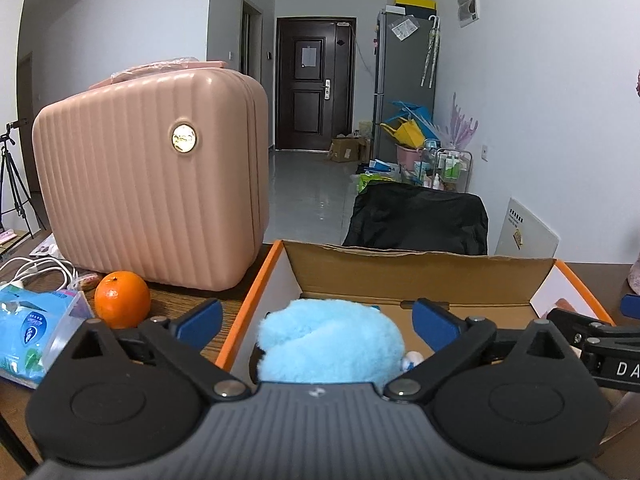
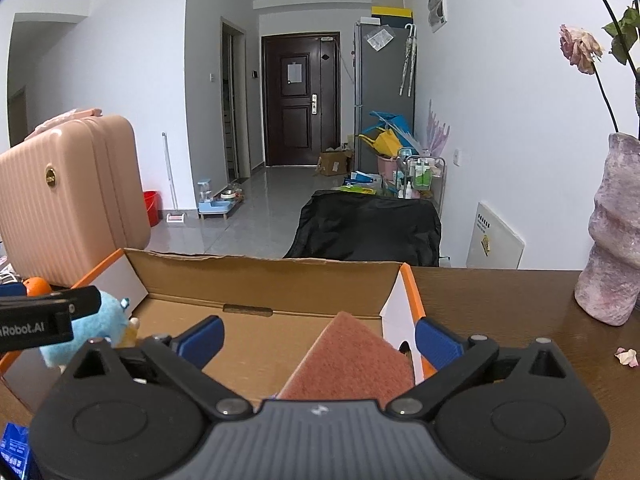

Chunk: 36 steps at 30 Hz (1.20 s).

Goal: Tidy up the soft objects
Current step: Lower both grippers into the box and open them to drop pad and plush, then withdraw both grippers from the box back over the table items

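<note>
An open cardboard box with orange edges sits on the brown table; it also shows in the right wrist view. A fluffy blue plush toy lies in the box's left part, between the spread fingers of my left gripper, which is open and not touching it. The plush also shows in the right wrist view. My right gripper is open over the box's right part, with a reddish-brown scouring pad leaning between its fingers, untouched.
A pink ribbed suitcase stands left of the box, with an orange and a blue tissue pack in front of it. A mottled pink vase with dried flowers stands on the table at right. A fallen petal lies nearby.
</note>
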Each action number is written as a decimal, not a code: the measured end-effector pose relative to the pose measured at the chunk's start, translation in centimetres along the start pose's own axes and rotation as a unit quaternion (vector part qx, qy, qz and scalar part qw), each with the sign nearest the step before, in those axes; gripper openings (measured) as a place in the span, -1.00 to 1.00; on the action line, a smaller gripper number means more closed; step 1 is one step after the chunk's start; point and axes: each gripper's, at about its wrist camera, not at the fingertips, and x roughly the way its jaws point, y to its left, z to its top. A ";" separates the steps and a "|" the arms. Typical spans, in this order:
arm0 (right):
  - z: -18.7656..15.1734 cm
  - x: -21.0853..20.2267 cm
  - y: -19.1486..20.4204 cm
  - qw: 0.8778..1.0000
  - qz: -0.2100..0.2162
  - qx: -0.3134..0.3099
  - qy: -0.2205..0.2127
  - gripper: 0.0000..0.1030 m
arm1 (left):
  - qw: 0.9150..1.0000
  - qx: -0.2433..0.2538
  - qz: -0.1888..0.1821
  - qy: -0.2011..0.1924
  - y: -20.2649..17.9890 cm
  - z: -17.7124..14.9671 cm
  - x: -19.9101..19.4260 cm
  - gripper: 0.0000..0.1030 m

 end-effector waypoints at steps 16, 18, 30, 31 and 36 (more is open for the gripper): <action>-0.6 -3.2 0.2 1.000 -0.009 -0.016 -0.024 1.00 | 1.000 -0.006 -0.008 -0.018 1.1 -0.2 -2.8 1.00; -0.7 -3.8 0.2 0.999 -0.008 -0.018 -0.028 1.00 | 1.000 -0.005 -0.011 -0.023 1.2 -0.3 -3.5 1.00; -2.5 -8.0 0.8 0.998 0.008 -0.039 -0.043 1.00 | 0.999 0.011 -0.029 -0.044 2.1 -1.9 -7.7 1.00; -2.7 -8.3 0.9 0.998 0.010 -0.040 -0.043 1.00 | 0.998 0.012 -0.029 -0.045 2.2 -2.0 -8.0 1.00; -3.9 -10.1 1.1 0.998 0.013 -0.046 -0.051 1.00 | 0.998 0.022 -0.034 -0.048 2.7 -2.8 -9.4 1.00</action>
